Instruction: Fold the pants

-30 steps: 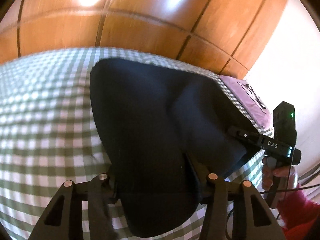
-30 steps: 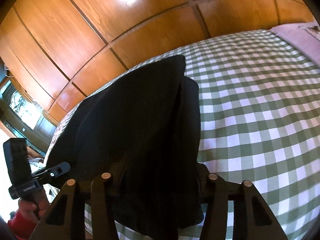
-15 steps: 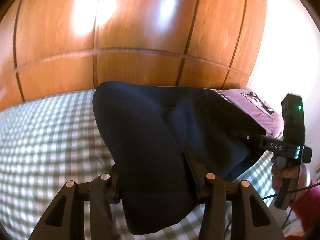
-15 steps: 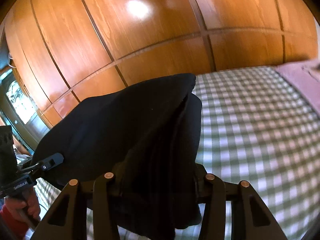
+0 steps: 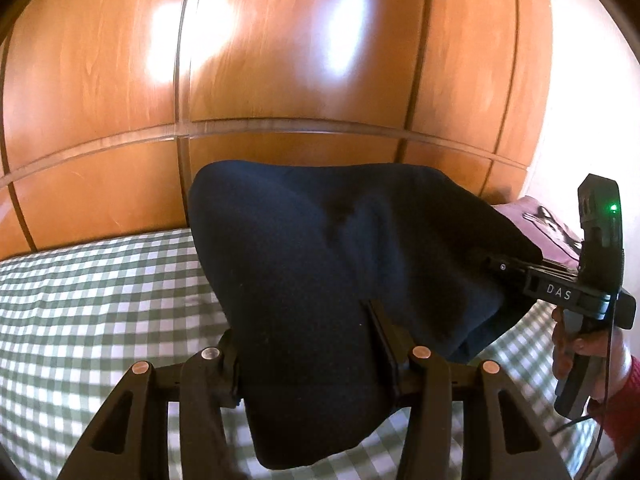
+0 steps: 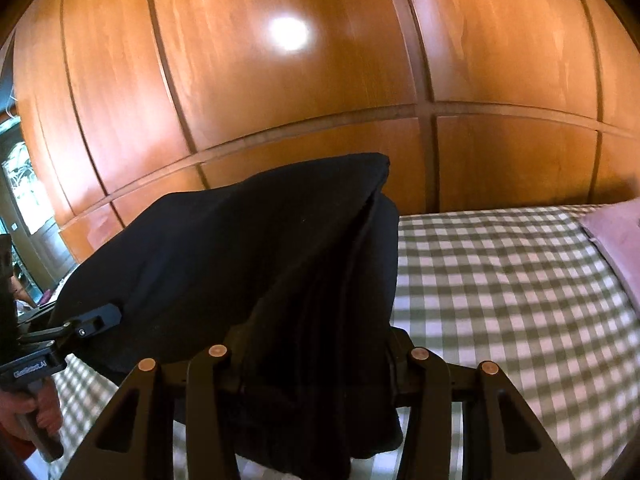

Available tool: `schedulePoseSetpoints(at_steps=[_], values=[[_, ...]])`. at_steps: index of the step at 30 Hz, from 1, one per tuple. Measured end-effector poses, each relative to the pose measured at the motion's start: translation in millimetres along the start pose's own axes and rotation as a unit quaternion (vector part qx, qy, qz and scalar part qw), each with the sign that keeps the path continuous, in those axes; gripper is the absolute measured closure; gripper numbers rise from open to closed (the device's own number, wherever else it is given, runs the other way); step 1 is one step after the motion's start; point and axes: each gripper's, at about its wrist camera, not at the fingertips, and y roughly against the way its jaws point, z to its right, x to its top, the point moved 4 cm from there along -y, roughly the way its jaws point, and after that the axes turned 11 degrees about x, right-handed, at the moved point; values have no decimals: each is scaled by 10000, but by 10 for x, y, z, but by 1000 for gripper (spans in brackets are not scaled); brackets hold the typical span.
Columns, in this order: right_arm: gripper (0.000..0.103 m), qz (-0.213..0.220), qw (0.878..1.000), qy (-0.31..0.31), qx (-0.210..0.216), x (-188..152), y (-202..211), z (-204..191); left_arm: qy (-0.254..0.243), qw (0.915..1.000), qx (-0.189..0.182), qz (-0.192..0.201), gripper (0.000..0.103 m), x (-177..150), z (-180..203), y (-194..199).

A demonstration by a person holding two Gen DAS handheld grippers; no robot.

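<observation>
Both my grippers hold the dark navy pants (image 5: 320, 280) aloft over a bed covered in a green-and-white checked sheet (image 5: 100, 300), glossy wooden wardrobe panels (image 5: 280, 60) filling the background. My left gripper (image 5: 312, 344) is angled downward, its two fingers clamped on a thick fold of the cloth, which bulges up ahead of the jaws and hangs below them. My right gripper (image 6: 316, 344) tilts down likewise, its fingers pinching several stacked layers of the same garment. From the left camera, my right hand (image 5: 576, 344), in a red sleeve (image 5: 624, 408), grips its tool's handle at the far right. From the right camera, my left hand (image 6: 36, 412) shows at the lower left. A lilac pillow (image 6: 616, 240) lies at the bed's right end.
</observation>
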Motion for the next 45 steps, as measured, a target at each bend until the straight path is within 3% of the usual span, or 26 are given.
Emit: schedulePoseSetpoints(at_steps=[6,8,11,13,15,17,19,22,25,27,29,30,32,34,36,38,39,45], values=[[53,-345,9991,-83,-238,-147,-406,286,321,9983,62,-483,51,-124,-98,-543],[49,-295,9988,-324,-199,-191,-399,383,355,9989,9,-306,48,-205,-128,-581],[45,-298,9987,-277,-312,-220,-409,378,505,9983,-11,-290,42,-276,-172,-612],[42,-304,9986,-243,-359,-224,-407,358,588,9977,25,-337,30,-296,-206,-631],[26,-286,9980,-325,-452,-192,-422,383,741,9965,70,-386,24,-296,-269,-635],[26,-200,9970,-559,-498,-161,-295,427,928,9947,109,-425,25,-286,-325,-551],[26,74,9959,-586,-684,-124,-34,365,1037,9933,382,-324,28,-263,-347,-347],[29,496,9970,-175,-572,26,220,113,1166,9904,720,191,31,-123,-396,-24],[41,292,9982,269,-442,188,76,-132,796,9927,736,520,34,134,-222,62],[62,-67,9985,428,-333,258,-163,-225,339,9954,787,433,41,273,-23,-110],[68,-406,9978,440,-277,270,-416,-214,-49,9967,806,101,49,313,144,-385],[68,-529,9968,456,-394,255,-505,-172,-147,9968,785,-83,55,298,195,-506],[71,-757,9924,422,-871,198,-620,18,-311,9945,860,-502,56,206,251,-785],[70,-749,9897,82,-1221,114,-600,291,-410,9939,922,-436,56,110,259,-874],[42,-580,9912,-582,-1041,21,-519,544,-456,9944,934,-194,56,6,281,-839],[42,-371,9889,-1334,-531,-78,-471,740,-592,9929,1032,-35,56,-62,323,-824],[42,-316,9873,-1482,-473,-97,-450,772,-633,9920,1089,-5,56,-73,345,-818],[41,-29,9913,-1092,-737,15,-163,442,-312,9936,1045,-307,55,-10,304,-657]])
